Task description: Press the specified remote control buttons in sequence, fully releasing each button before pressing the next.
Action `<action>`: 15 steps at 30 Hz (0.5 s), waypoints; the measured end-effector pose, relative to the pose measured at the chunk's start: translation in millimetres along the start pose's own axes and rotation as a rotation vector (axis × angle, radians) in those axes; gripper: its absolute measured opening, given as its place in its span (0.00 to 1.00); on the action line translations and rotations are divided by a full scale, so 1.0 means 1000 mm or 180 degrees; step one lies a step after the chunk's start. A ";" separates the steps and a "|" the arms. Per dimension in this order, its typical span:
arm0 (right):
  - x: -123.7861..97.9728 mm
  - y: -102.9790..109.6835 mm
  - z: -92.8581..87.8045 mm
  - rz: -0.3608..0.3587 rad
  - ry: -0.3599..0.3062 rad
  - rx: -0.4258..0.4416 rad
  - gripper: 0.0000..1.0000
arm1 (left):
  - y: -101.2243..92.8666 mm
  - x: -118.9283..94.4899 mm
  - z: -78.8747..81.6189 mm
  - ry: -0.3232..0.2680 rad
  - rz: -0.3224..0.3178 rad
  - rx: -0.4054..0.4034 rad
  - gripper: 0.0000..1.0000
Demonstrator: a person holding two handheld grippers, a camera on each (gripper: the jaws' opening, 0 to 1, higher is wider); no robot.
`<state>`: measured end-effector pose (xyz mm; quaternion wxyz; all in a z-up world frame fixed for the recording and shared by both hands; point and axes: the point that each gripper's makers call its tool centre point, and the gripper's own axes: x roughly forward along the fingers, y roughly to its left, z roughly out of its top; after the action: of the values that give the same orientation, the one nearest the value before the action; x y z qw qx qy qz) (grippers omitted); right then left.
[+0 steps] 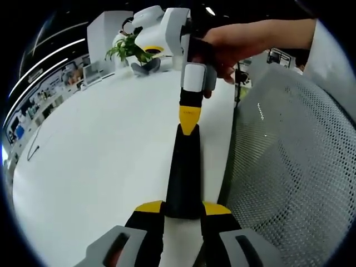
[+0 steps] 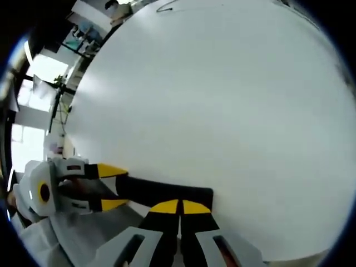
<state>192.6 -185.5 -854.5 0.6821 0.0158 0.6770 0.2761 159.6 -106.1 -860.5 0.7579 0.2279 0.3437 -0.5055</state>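
Observation:
A long black remote control (image 1: 183, 172) is held above the white table (image 1: 100, 167), with my left gripper (image 1: 183, 208) shut on its near end, one yellow tip on each side. My right gripper (image 1: 189, 119), held by a hand (image 1: 239, 41), comes down from above. Its yellow tips are together and rest on the remote's far end. In the right gripper view the remote (image 2: 150, 191) runs sideways under my right gripper (image 2: 179, 207), whose jaws are shut. The left gripper (image 2: 113, 187) clamps the remote's left end. The buttons are hidden.
A grey mesh chair back (image 1: 289, 167) stands close on the right of the table edge. At the table's far end are a green plant (image 1: 129, 49) and a white machine (image 1: 158, 30). A thin black cable (image 1: 33, 150) lies at the left.

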 end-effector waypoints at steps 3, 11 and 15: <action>-0.001 -0.001 0.000 -0.0018 -0.0010 0.0002 0.00 | 0.000 0.000 0.000 0.0000 -0.0001 0.0000 0.24; -0.001 0.008 0.009 0.0052 -0.0212 0.0001 0.00 | -0.001 0.000 0.000 -0.0002 -0.0003 -0.0001 0.24; 0.002 0.013 0.011 0.0072 -0.0208 -0.0037 0.00 | -0.001 -0.001 0.000 -0.0001 -0.0002 -0.0002 0.24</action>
<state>197.8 -169.8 -850.1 0.7007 0.0284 0.6525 0.2870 158.9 -106.1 -860.0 0.7579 0.2274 0.3438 -0.5056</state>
